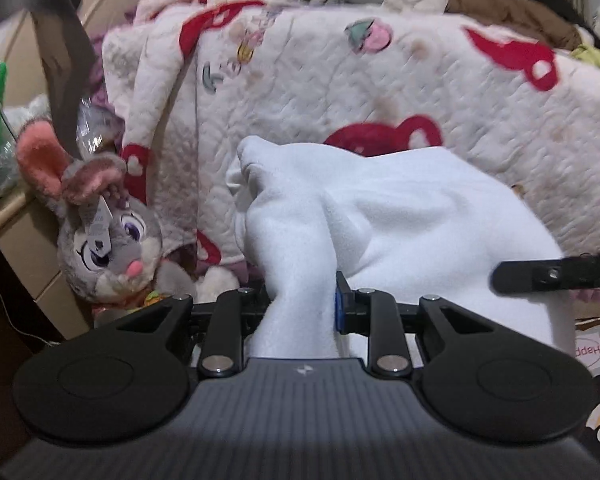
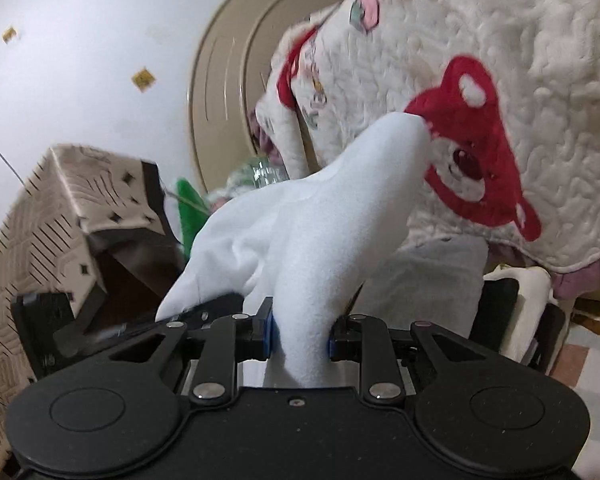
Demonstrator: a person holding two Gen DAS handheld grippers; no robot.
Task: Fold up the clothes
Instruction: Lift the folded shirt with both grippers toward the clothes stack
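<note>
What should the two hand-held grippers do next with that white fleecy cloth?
Probably draw apart to pull it taut. The left hand-held gripper and the right hand-held gripper each pinch a bunched handful of the white cloth, which hangs rumpled between them, too creased to fold neatly.

Pinched in the black left gripper (image 1: 302, 304) is a plain white fleece garment (image 1: 400, 216) — no print on it. Behind it hangs a cream quilted blanket (image 1: 340, 80) patterned with red bears and small pastel strawberries. Off to that gripper's left sits a grey plush rabbit (image 1: 104, 236) — pink-lined ears, purple eyes, pink nose.
</note>
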